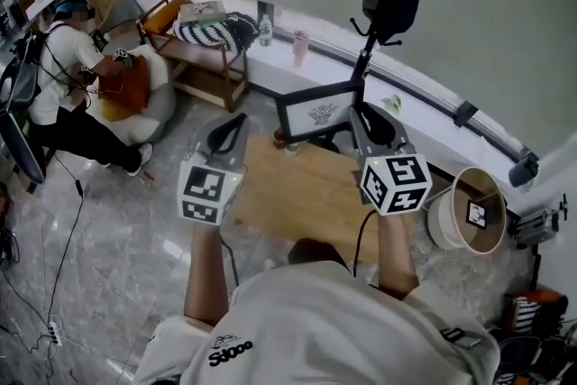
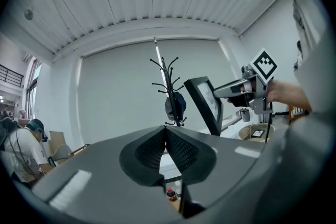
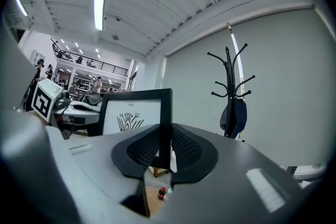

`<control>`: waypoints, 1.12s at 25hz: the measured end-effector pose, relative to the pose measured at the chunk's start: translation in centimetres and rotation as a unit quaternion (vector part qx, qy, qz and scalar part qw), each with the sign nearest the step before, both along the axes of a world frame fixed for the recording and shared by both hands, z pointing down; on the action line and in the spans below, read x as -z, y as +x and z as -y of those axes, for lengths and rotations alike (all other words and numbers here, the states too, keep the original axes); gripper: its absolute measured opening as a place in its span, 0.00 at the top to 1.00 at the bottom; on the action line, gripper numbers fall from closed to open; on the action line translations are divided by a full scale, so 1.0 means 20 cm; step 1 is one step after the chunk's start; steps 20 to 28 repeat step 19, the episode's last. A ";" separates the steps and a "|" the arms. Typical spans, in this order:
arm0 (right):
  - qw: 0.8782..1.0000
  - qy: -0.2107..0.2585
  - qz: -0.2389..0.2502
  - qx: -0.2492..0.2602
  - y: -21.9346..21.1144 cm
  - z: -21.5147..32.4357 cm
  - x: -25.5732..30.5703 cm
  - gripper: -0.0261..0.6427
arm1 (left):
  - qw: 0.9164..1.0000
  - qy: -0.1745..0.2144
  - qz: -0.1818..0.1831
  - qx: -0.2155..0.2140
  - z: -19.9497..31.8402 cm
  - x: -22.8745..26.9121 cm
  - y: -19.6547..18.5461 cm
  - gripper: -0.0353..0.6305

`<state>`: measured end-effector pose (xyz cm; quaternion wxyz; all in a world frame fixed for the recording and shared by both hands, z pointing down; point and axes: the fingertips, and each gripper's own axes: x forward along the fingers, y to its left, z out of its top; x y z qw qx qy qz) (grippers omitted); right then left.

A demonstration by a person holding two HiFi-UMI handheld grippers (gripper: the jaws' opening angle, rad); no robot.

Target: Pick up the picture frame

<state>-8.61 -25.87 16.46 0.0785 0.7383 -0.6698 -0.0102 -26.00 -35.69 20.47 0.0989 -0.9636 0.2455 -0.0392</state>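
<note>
The picture frame is black with a white print and hangs in the air above the wooden table's far edge. My right gripper is shut on its right edge. In the right gripper view the frame stands upright to the left, its black edge clamped between the pads. My left gripper is shut with nothing in it, held up left of the frame and apart from it. From the left gripper view the frame shows edge-on with the right gripper on it.
A black coat rack with a dark bag stands just behind the frame. A round basket sits right of the table. Small bottles stand on the table below. A person sits at far left near a wooden bench.
</note>
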 end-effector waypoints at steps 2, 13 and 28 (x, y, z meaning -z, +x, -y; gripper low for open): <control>1.000 0.002 0.000 0.002 -0.01 -0.03 0.02 0.86 | 1.000 0.003 -0.001 0.002 -0.02 0.02 -0.01 0.93; 1.000 -0.006 0.024 0.009 -0.13 -0.14 -0.04 0.86 | 1.000 -0.008 0.020 -0.013 -0.19 0.01 -0.05 0.93; 1.000 -0.011 0.027 -0.005 -0.08 -0.21 -0.07 0.86 | 0.999 -0.005 0.028 -0.025 -0.23 0.00 0.01 0.93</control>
